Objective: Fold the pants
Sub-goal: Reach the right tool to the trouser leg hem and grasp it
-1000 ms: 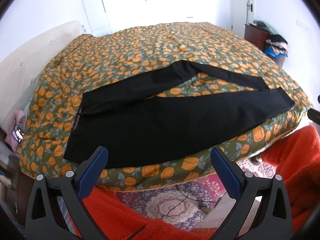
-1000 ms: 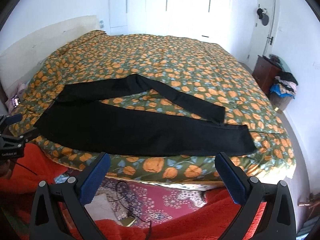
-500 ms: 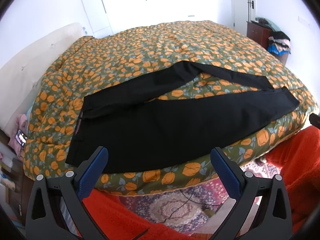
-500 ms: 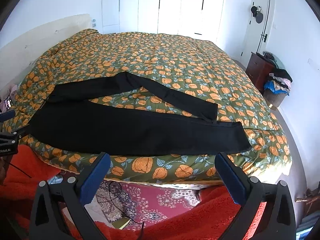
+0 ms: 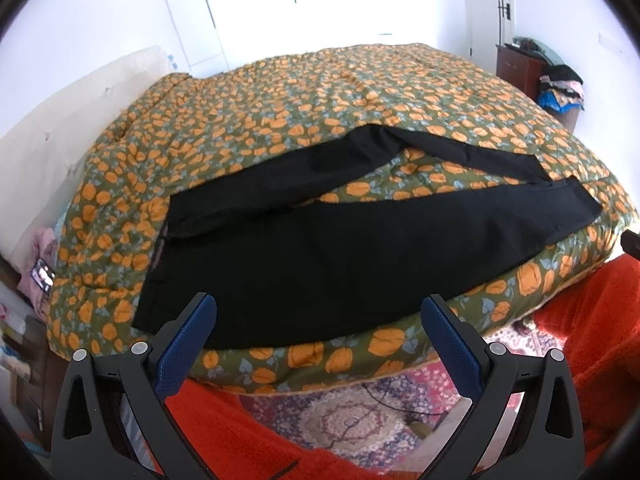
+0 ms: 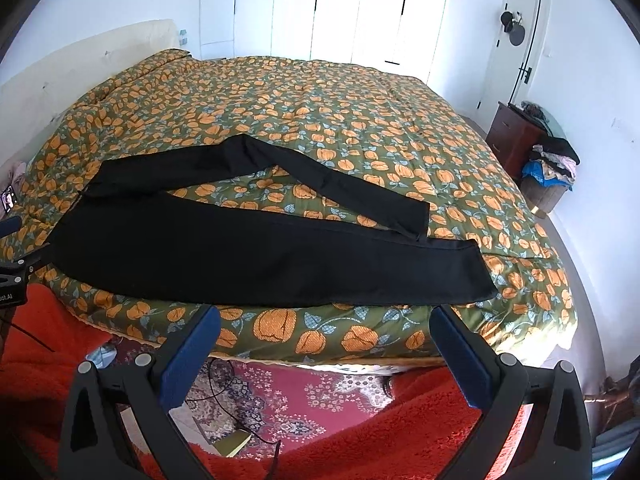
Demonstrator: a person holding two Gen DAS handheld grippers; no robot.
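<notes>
Close to me, the left gripper [image 5: 318, 318] and the right gripper [image 6: 326, 330] are both wide open and hold nothing. They wait just off the bed's edge, ready to reach in. Past them, the black pants [image 6: 256, 252] lie flat on the flowery bedspread [image 6: 360, 120]. One leg bends away and needs lining up.

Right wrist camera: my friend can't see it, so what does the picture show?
Black pants lie spread on a bed with an orange-flowered quilt, one leg bent away from the other. The open right gripper hovers in front of the bed's near edge, touching nothing. White wardrobe doors stand behind.
</notes>
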